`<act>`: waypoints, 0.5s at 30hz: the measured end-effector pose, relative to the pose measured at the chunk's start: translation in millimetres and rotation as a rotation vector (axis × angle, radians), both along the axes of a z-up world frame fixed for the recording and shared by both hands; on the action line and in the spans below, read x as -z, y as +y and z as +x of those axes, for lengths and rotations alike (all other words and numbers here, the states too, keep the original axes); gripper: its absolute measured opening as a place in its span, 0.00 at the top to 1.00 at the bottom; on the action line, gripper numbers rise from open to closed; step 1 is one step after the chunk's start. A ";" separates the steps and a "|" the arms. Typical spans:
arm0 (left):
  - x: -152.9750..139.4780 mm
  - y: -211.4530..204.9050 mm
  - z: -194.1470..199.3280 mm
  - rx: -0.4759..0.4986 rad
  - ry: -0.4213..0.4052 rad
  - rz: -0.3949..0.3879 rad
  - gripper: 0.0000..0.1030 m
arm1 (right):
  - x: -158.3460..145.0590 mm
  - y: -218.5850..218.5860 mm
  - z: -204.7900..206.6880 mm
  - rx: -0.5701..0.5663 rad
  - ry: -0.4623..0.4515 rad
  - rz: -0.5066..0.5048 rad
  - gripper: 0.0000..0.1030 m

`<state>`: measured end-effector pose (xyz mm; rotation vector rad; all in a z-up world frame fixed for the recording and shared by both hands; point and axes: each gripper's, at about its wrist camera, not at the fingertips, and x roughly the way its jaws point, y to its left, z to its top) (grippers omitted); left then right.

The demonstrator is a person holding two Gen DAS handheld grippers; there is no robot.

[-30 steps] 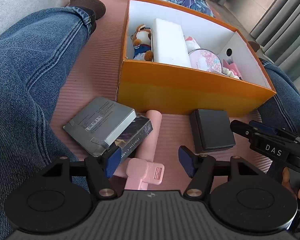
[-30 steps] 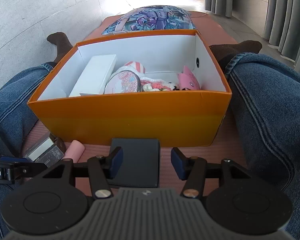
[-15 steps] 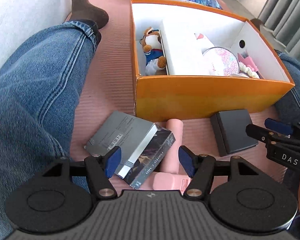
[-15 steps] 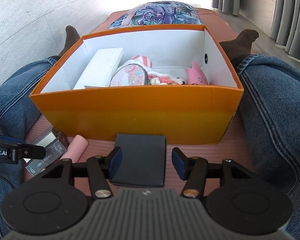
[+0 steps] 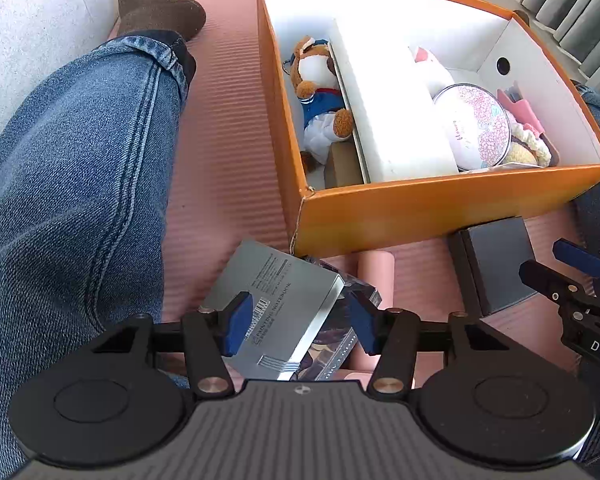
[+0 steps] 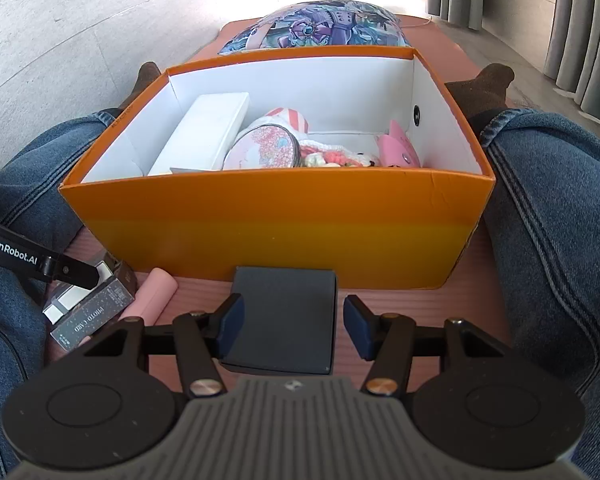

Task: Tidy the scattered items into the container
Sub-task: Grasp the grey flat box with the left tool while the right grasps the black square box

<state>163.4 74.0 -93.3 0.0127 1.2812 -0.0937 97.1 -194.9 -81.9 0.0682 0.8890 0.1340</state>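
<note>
An orange box point(image 5: 440, 208) point(image 6: 276, 232) stands on a pink mat and holds a white box, a plush dog, a round floral tin and other small things. In front of it lie a silver notebook point(image 5: 276, 296) on a dark photo card box point(image 5: 336, 344), a pink tube point(image 5: 374, 276) point(image 6: 152, 294) and a flat black box point(image 5: 496, 264) point(image 6: 284, 320). My left gripper point(image 5: 300, 326) is open, its pads on either side of the silver notebook. My right gripper point(image 6: 292, 326) is open, its pads on either side of the black box.
The person's legs in jeans point(image 5: 68, 184) point(image 6: 560, 220) lie along both sides of the box. A patterned cushion point(image 6: 316, 28) sits behind it. A grey wall point(image 6: 60, 20) is on the left, curtains point(image 6: 580, 20) are on the right.
My left gripper has moved left, from over the pink tube to over the silver notebook. My right gripper has stayed over the black box, with the orange box a little higher in view.
</note>
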 end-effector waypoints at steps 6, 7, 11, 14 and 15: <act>7.5 -5.1 2.7 0.017 -0.010 0.048 0.41 | 0.6 1.6 1.1 -0.001 0.000 -0.004 0.43; 7.7 -4.4 3.0 0.016 -0.009 0.041 0.43 | 0.7 1.3 1.2 0.001 0.000 -0.003 0.43; 6.4 1.1 2.4 0.012 0.008 -0.020 0.59 | 1.7 -0.5 1.9 0.005 0.004 0.001 0.43; 1.1 -1.2 -1.1 0.031 -0.015 0.006 0.61 | 1.7 -0.1 1.9 0.002 0.003 -0.001 0.43; -1.3 -2.1 -2.3 0.037 -0.026 0.017 0.63 | 1.7 0.2 1.9 0.001 0.002 -0.001 0.43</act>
